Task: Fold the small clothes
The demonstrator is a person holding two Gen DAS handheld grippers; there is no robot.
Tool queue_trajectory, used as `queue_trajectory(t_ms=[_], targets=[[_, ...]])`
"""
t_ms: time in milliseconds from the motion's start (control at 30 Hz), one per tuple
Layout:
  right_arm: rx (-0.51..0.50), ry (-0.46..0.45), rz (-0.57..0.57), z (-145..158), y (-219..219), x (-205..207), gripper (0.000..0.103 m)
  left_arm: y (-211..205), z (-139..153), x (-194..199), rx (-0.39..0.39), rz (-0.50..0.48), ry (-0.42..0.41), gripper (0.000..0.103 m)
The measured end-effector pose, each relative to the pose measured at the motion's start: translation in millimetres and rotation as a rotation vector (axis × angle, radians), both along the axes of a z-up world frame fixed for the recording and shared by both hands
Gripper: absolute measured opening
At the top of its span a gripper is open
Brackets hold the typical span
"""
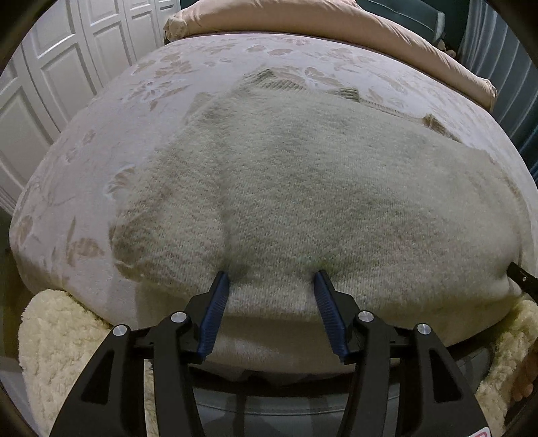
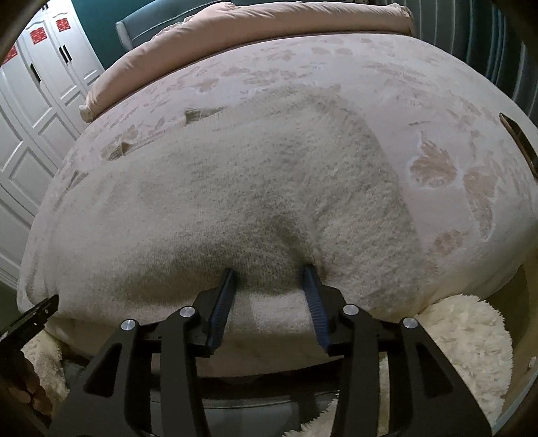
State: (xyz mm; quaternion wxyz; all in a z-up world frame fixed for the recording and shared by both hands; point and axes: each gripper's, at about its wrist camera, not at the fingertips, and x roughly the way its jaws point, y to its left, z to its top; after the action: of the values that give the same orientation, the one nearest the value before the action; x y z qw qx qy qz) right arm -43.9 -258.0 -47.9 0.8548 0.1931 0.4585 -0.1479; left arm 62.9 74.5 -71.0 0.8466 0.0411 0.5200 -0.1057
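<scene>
A cream knitted sweater (image 1: 302, 188) lies spread flat on the bed, its hem at the near edge and its neck toward the far end. My left gripper (image 1: 270, 277) stands open, blue pads apart, tips resting on the hem with flat knit between them and nothing pinched. In the right wrist view the sweater (image 2: 235, 188) has a sleeve lying along its right side. My right gripper (image 2: 269, 272) is open too, tips on the hem where the knit dips into a small crease. Each view catches the other gripper's black tip, the right one (image 1: 519, 275) and the left one (image 2: 37, 312).
The bed (image 1: 101, 141) has a pale cover with a leaf pattern. A pink duvet (image 1: 302, 23) is bunched at its far end. White panelled wardrobe doors (image 1: 40, 84) stand to the left. A fluffy cream rug (image 2: 464, 353) lies below the bed edge. A dark flat object (image 2: 517, 141) sits at the bed's right rim.
</scene>
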Motion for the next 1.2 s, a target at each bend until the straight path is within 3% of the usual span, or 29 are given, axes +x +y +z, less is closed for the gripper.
queue_trajectory(t_ms=[67,133,167,200,233,333,467,533,567,600,633,667,733,833,900,967,1000,1033,1133,1200], targets=[[0.007,-0.01,-0.007,1.9,-0.3,-3.7,0.042,0.8,0.7,-1.0,-0.004,0.005,0.001,0.054],[0.006,-0.056,-0.037,13.1,-2.4,-13.6,0.043,11.2,9.2,-3.3,-0.067,0.031,0.007,0.053],[0.006,-0.071,-0.06,17.7,-4.6,-19.1,0.049,19.2,13.9,-5.0,-0.108,0.049,0.008,0.053],[0.017,-0.092,-0.108,23.4,-10.0,-28.7,0.065,31.0,19.4,-5.6,-0.164,0.079,0.009,0.055],[0.048,-0.103,-0.156,25.5,-16.9,-38.5,0.072,49.4,25.2,-5.5,-0.23,0.135,0.013,0.062],[0.185,-0.071,-0.22,14.6,-37.6,-52.2,0.072,90.1,26.8,-0.5,-0.347,0.264,0.027,0.072],[0.282,-0.02,-0.257,-2.0,-55.0,-45.1,0.072,132.8,-2.7,24.7,-0.422,0.427,0.148,0.073],[0.287,-0.024,-0.26,-3.7,-59.6,-35.4,0.074,143.0,-13.4,33.0,-0.509,0.471,0.177,0.072],[0.301,-0.019,-0.264,-7.1,-63.1,-28.0,0.073,143.6,-13.4,34.4,-0.524,0.474,0.172,0.07],[0.307,-0.014,-0.271,-9.1,-65.8,-22.7,0.061,141.8,-11.9,37.0,-0.533,0.462,0.168,0.064],[0.305,-0.017,-0.276,-7.8,-68.0,-19.0,0.039,138.5,-9.4,39.9,-0.556,0.429,0.166,0.025],[0.311,-0.037,-0.267,-2.7,-68.5,-17.2,0.028,132.2,-4.8,43.4,-0.564,0.385,0.185,0.019],[0.324,-0.145,-0.233,26.5,-67.3,-25.0,0.022,131.6,18.8,40.4,-0.558,0.35,0.141,0.011],[0.231,-0.221,-0.165,65.2,-56.5,-39.9,0.017,136.2,47.3,28.6,-0.545,0.306,0.1,0.01],[0.193,-0.166,-0.149,56.7,-55.7,-42.8,0.017,138.2,45.4,22.4,-0.494,0.3,0.114,0.01],[0.174,-0.004,-0.162,14.5,-61.8,-37.9,0.017,136.0,17.3,21.6,-0.415,0.313,0.168,0.01],[0.206,0.056,-0.178,-6.2,-65.5,-37.7,0.017,137.2,1.8,22.6,-0.402,0.327,0.197,0.01],[0.257,0.062,-0.199,-14.5,-69.1,-39.9,0.018,137.5,-11.9,21.5,-0.403,0.346,0.212,0.01],[0.217,0.054,-0.187,5.9,-69.5,-37.0,0.028,134.1,-5.8,20.7,-0.388,0.347,0.181,0.011],[0.156,0.065,-0.185,19.6,-66.3,-40.6,0.033,131.0,10.4,21.5,-0.371,0.325,0.166,0.019]])
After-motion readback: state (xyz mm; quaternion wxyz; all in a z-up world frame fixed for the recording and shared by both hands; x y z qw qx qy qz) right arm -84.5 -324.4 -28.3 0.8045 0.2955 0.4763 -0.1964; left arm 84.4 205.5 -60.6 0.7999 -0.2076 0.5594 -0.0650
